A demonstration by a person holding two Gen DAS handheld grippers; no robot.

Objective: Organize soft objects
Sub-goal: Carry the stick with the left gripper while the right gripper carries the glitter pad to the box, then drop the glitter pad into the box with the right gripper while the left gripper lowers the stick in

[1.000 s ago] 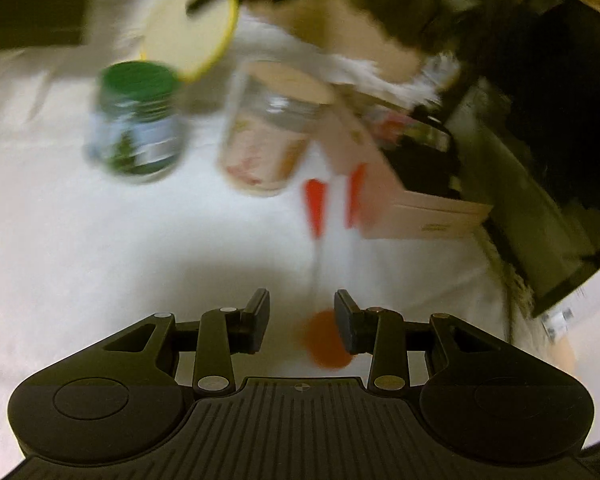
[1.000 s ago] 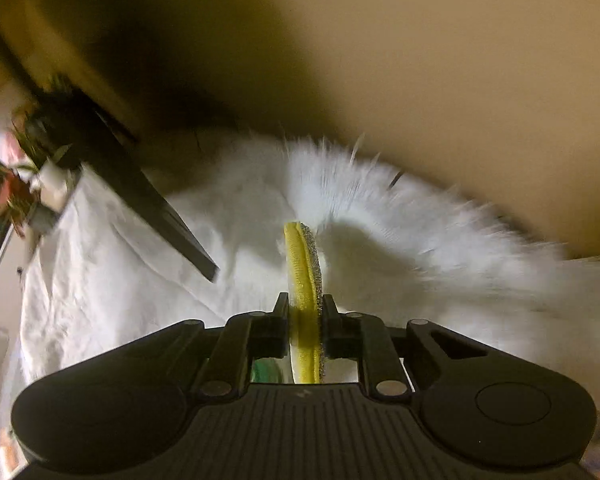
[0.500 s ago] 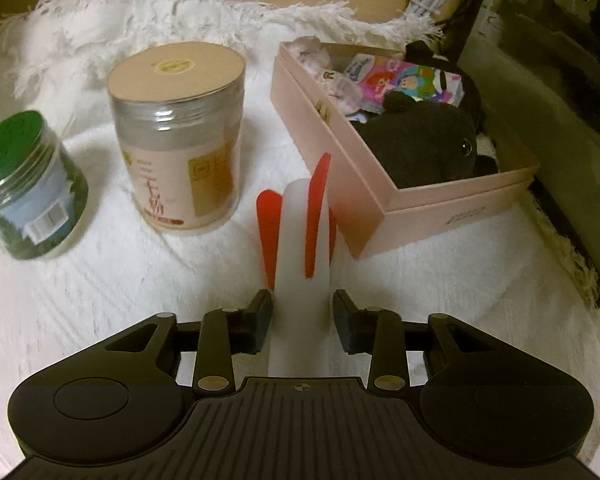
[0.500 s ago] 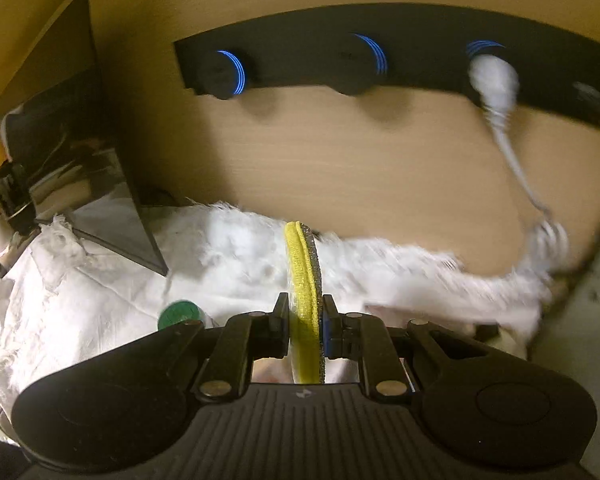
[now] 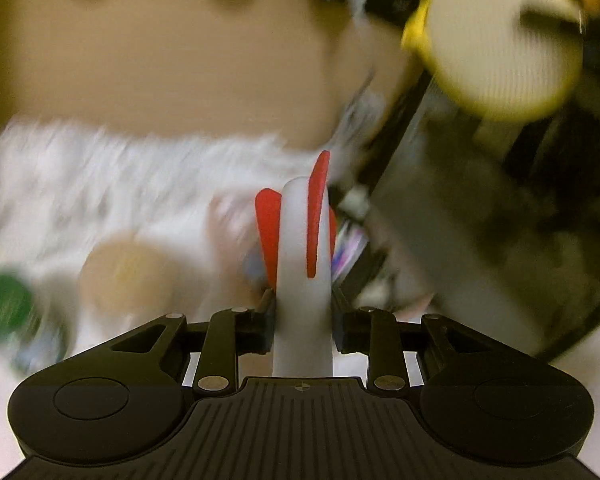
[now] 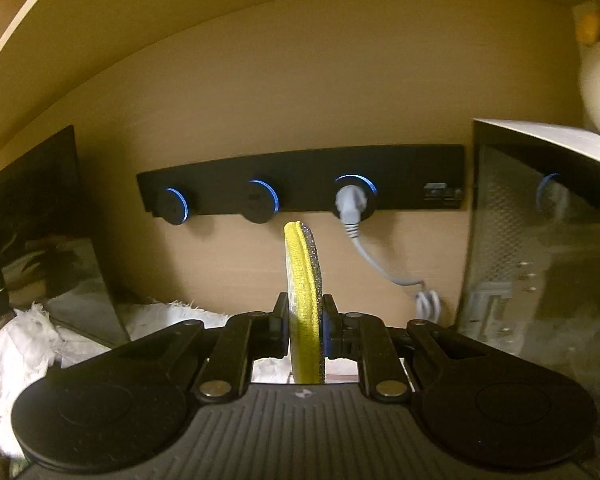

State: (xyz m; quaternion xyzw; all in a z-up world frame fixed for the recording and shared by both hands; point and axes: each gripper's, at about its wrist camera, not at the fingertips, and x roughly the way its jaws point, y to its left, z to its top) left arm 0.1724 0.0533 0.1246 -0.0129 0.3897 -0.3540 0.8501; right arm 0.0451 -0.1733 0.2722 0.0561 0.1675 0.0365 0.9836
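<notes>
My left gripper [image 5: 303, 308] is shut on a soft white rocket-shaped toy [image 5: 300, 240] with red fins, which sticks out forward between the pads and is lifted off the cloth. The left wrist view is blurred by motion. My right gripper [image 6: 305, 312] is shut on a round yellow-and-grey scrub pad [image 6: 302, 268], seen edge-on and held up in front of the wooden wall. The same pad [image 5: 500, 40] shows flat-on at the top right of the left wrist view, above the toy.
A green-lidded jar [image 5: 6, 304] and a tan-lidded jar [image 5: 128, 272] stand on the white fluffy cloth [image 5: 100, 172] at the lower left. A grey computer case [image 6: 540, 260] rises on the right. A black socket strip [image 6: 300, 192] with a plugged-in cable hangs on the wall.
My left gripper closed on the white toy and lifted it off the cloth. My right gripper rose and swung right with the pad, from the fluffy cloth to facing the socket strip.
</notes>
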